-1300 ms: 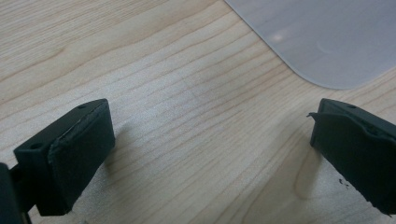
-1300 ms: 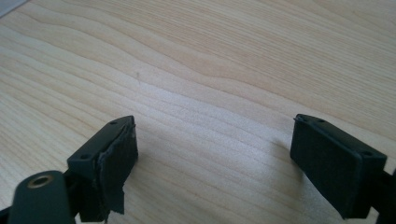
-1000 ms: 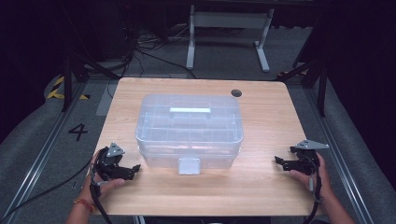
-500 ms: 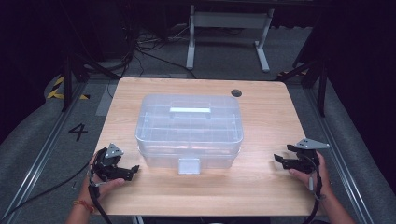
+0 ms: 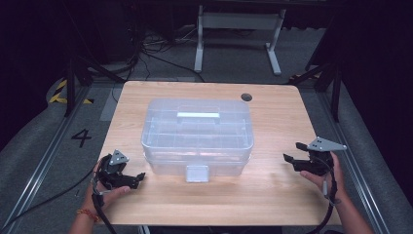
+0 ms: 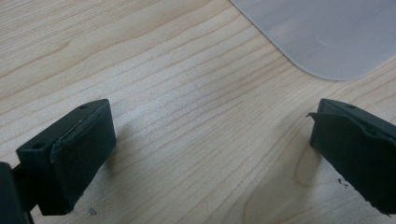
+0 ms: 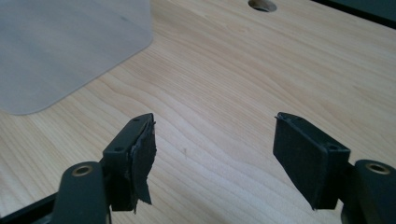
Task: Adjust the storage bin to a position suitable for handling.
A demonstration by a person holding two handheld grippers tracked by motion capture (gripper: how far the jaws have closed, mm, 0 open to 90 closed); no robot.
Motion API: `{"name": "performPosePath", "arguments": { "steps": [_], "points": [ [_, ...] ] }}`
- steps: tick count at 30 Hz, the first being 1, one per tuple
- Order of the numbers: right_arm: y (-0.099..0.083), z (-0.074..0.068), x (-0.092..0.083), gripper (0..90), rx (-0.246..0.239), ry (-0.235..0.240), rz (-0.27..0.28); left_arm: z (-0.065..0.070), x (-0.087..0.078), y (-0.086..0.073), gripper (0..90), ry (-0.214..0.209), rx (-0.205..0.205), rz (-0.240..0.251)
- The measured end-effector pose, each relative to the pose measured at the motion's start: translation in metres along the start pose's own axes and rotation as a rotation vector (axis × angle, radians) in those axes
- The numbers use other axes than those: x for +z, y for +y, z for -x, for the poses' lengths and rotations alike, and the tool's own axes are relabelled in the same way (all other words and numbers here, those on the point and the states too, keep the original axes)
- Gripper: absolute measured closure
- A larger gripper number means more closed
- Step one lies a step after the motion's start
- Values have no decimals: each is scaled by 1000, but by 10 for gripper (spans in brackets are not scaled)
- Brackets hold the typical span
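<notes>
A clear plastic storage box (image 5: 197,134) with a lid, a top handle and a front latch (image 5: 197,172) sits in the middle of the wooden table (image 5: 272,185). My left gripper (image 5: 139,177) rests near the table's front left, just left of the box, open and holding nothing. My right gripper (image 5: 290,155) hovers at the front right, a short way from the box, also open and empty. In the left gripper view a corner of the box (image 6: 327,32) lies beyond the wide-apart jaws. In the right gripper view the box's corner (image 7: 65,46) shows at upper left.
A round cable hole (image 5: 247,97) sits near the table's far right corner, also seen as a hole (image 7: 262,4) in the right gripper view. Behind the table stands a white metal frame (image 5: 238,29) on a dark floor with cables. A floor mark "4" (image 5: 81,137) lies at left.
The right gripper has risen a little and edged toward the box. The left gripper has barely moved.
</notes>
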State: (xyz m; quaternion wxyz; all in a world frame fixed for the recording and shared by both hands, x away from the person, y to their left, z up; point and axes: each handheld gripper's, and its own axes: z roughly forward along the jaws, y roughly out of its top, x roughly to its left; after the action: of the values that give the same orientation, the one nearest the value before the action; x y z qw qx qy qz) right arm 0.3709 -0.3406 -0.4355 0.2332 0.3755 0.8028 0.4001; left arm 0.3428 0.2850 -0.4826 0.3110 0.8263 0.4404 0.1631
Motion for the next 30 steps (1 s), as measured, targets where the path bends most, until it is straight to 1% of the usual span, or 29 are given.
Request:
{"name": "performPosePath", "arguments": {
  "steps": [2,3,5,6,7,8,9,10,13,14,15,18,19,23,24,25,30],
  "points": [
    [6,-1,0,307,-14,3,3,0,0,0,7,-1,-1,0],
    [6,-1,0,307,-14,3,3,0,0,0,7,-1,-1,0],
    [13,-2,0,307,-27,15,7,0,0,0,7,-1,0,0],
    [19,-3,-1,312,-42,19,15,0,0,0,7,0,0,0],
    [19,-3,-1,312,-42,19,15,0,0,0,7,-1,-1,0],
    [26,-3,-2,314,-48,27,25,0,0,0,7,0,0,0],
    [26,-3,-2,314,-48,27,25,0,0,0,7,0,0,0],
    [33,-2,-5,319,-49,34,43,0,0,0,7,0,0,0],
    [43,-3,-8,319,-54,38,60,0,0,0,7,-1,-1,0],
    [43,-3,-8,319,-54,38,60,0,0,0,7,-1,-1,0],
    [49,-3,-10,320,-57,41,76,0,0,0,7,-1,-1,0],
    [59,-4,-12,323,-62,49,97,0,0,0,7,0,0,0],
    [59,-4,-12,323,-62,49,97,0,0,0,7,0,0,0],
    [71,-7,-12,324,-72,67,118,0,0,0,7,0,-2,0],
    [76,-9,-12,325,-84,70,123,0,0,0,7,0,0,0],
    [76,-9,-12,325,-84,70,123,0,0,0,7,0,0,0],
    [89,-13,-14,328,-103,84,145,0,0,0,7,-1,0,0]
  ]
}}
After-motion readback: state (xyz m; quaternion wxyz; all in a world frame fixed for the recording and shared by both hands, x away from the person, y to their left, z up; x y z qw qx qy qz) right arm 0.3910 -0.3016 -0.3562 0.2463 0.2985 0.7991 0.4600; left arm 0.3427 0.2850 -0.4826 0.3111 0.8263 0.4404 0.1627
